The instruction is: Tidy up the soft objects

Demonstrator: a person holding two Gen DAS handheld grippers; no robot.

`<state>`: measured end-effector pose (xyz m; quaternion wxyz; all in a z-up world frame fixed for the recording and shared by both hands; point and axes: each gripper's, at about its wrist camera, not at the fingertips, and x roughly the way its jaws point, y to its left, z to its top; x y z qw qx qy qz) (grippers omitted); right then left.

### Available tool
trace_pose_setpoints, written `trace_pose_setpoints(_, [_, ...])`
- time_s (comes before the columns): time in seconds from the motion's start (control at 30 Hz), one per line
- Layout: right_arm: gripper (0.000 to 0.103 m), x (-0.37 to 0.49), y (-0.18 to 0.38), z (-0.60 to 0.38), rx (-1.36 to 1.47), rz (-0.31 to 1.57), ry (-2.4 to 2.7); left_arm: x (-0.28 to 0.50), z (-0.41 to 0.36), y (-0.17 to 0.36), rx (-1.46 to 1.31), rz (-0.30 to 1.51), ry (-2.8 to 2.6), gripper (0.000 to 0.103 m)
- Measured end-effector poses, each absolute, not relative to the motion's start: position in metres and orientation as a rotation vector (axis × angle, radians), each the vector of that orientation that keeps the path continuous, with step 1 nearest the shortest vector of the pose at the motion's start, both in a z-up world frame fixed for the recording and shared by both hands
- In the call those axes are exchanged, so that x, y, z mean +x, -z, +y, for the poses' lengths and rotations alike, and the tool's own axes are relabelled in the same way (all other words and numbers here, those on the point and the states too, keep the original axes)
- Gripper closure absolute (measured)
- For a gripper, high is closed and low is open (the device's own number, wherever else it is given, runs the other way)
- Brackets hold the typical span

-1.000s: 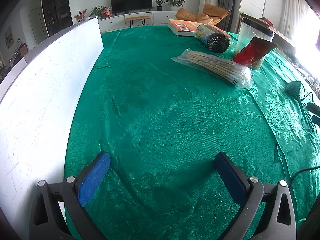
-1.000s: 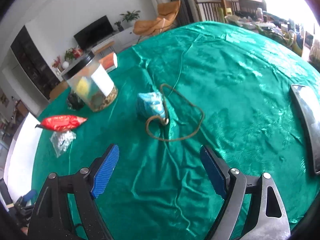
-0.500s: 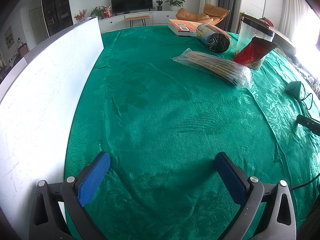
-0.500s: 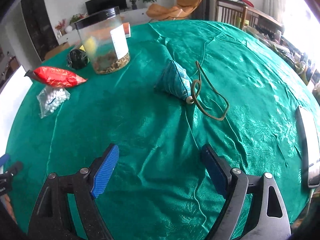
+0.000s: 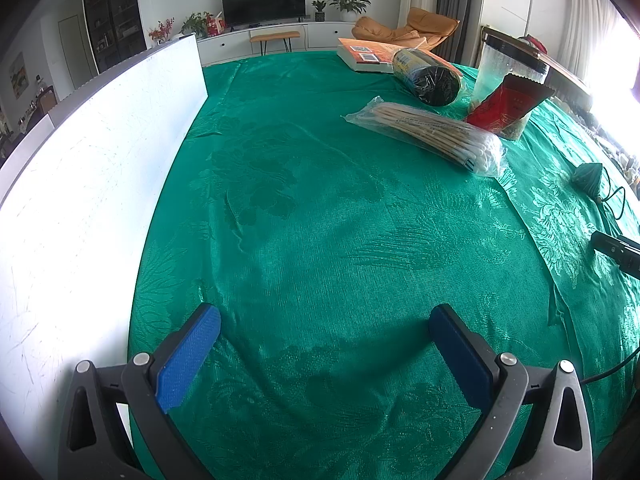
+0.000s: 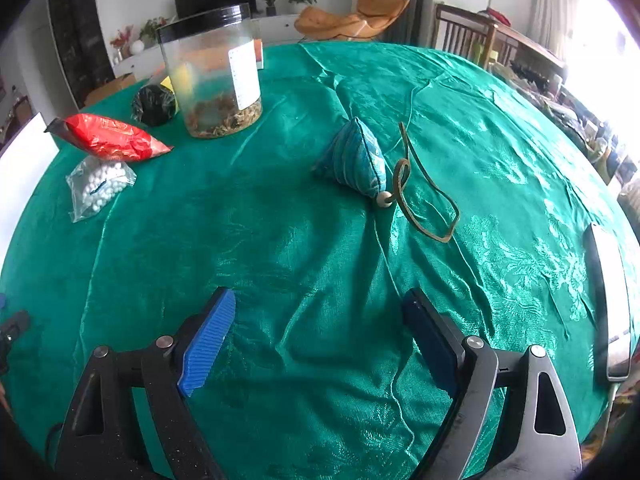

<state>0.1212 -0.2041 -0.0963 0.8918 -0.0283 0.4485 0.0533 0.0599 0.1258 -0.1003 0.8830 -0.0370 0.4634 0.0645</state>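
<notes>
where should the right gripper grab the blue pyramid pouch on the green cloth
Probably the upper body of the blue striped pouch, just below its peak, where it narrows enough for the open right gripper to span. Come from above and the near side, jaws straddling the ridge. Stay clear of the bead and brown cord trailing from its lower right corner.

A green tablecloth (image 5: 320, 208) covers the surface. Along its left edge stands an upright white board (image 5: 92, 168). Near the far edge lies an orange book (image 5: 362, 53). A clear jar (image 6: 212, 84) with a black lid (some dried bits at its bottom) stands toward the far-left edge
</notes>
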Motion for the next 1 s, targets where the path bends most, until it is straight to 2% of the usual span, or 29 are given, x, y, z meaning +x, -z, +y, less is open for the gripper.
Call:
trace_pose_setpoints(0.27, [0.014,0.122,0.096,-0.204,-0.059,0.930,-0.111,0.059,0.125,0.100,-0.081,0.967,-0.149,0.000])
trace_pose_setpoints(0.4, [0.014,0.122,0.096,-0.204,-0.058,0.930,-0.111,0.067,0.108,0.090,-0.205,0.980,-0.086,0.000])
trace_pose_setpoints(0.5, [0.014,0.122,0.097,-0.204,-0.059,0.930,-0.111,0.094,0.073,0.077,-0.196,0.974,-0.005,0.000])
trace_pose_setpoints(0.63, [0.013,0.123,0.096,-0.203,-0.056,0.929,-0.114,0.146,0.029,0.065,-0.044,0.935,-0.068,0.000])
trace_pose_setpoints(0.77, [0.013,0.123,0.096,-0.203,-0.057,0.929,-0.114,0.193,0.010,0.064,-0.026,0.914,-0.160,0.000])
trace_pose_setpoints(0.9, [0.013,0.123,0.096,-0.203,-0.057,0.929,-0.114,0.222,0.022,0.083,-0.050,0.973,-0.269,0.001])
trace_pose_setpoints(1.0, [0.013,0.123,0.096,-0.202,-0.057,0.929,-0.114,0.208,0.053,0.088,-0.094,0.988,-0.287,0.002])
